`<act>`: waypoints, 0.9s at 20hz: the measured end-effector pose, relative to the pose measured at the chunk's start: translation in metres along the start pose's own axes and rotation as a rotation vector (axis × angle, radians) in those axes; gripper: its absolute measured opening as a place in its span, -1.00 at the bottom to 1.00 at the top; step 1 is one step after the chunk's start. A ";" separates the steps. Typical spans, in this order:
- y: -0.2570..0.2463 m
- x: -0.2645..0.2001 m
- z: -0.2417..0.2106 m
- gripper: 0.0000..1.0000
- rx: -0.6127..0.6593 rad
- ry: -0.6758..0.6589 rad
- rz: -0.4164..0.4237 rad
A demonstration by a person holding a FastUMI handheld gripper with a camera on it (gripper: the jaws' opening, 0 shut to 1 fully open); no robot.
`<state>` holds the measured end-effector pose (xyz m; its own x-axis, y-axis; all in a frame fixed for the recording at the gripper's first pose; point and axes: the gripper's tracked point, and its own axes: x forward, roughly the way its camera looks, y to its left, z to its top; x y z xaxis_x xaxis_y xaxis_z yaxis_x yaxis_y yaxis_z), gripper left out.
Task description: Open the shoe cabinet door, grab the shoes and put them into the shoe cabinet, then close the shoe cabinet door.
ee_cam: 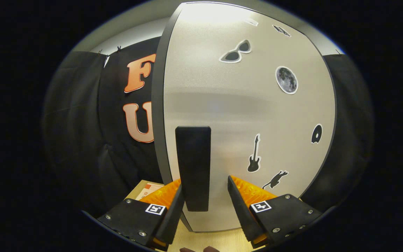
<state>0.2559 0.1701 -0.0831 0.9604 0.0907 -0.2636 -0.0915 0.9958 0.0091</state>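
Observation:
The shoe cabinet door (pixel 243 115) is a tall silver-grey panel with small black stickers, and it stands close in front of me. A black vertical bar handle (pixel 192 168) is fixed near the door's left edge. My gripper (pixel 205 183) is open around the lower part of this handle. The left finger (pixel 173 210) lies right against the handle's left side. The right finger (pixel 238 206) stands apart from the handle, with a strip of door showing between them. Nothing is clamped.
The door's dark side edge (pixel 157 115) runs down its left. A cardboard box (pixel 145 190) with a label lies low on the left, behind the left finger. A pale wooden surface (pixel 215 241) runs under the door. Black cloth hangs on both sides.

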 end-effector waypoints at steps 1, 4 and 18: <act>0.000 0.000 0.001 0.48 0.003 -0.010 -0.005; 0.001 0.002 0.002 0.47 -0.014 -0.012 -0.003; -0.018 -0.117 -0.002 0.49 -0.061 -0.014 -0.063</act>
<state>0.1441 0.1411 -0.0547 0.9682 0.0280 -0.2487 -0.0458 0.9968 -0.0659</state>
